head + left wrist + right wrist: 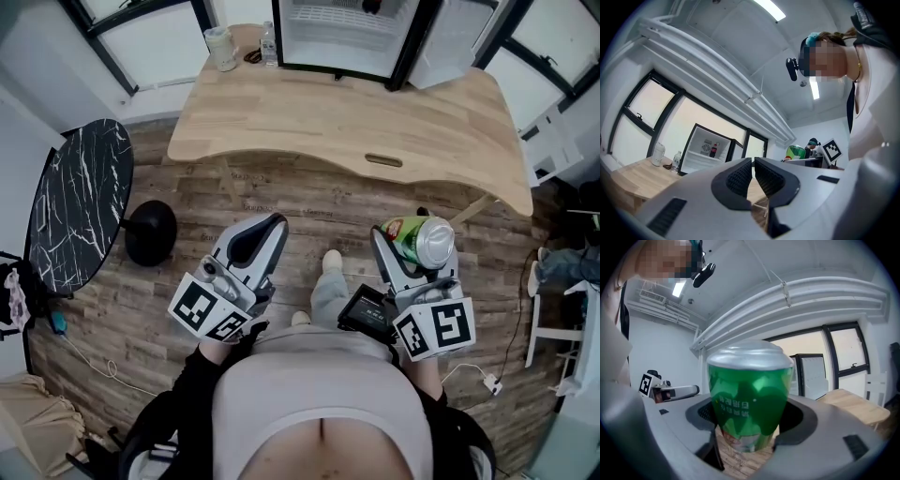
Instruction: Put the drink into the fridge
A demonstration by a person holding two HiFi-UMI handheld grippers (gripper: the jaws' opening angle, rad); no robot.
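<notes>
- Wooden tabletop (375,117) at 12 o'clock, with open fridge (342,28) on its far edge.
- Right gripper (750,427) at 4 o'clock, fingers (701,413) clamped on green drink can (424,241), well short of fridge.
- Left gripper (753,173) at 8 o'clock, fingers (738,178) pressed together, empty.

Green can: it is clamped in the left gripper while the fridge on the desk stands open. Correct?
Not quite. The green can is clamped in the right gripper, not the left gripper, as the right gripper view shows. The fridge on the desk does stand open.
</notes>
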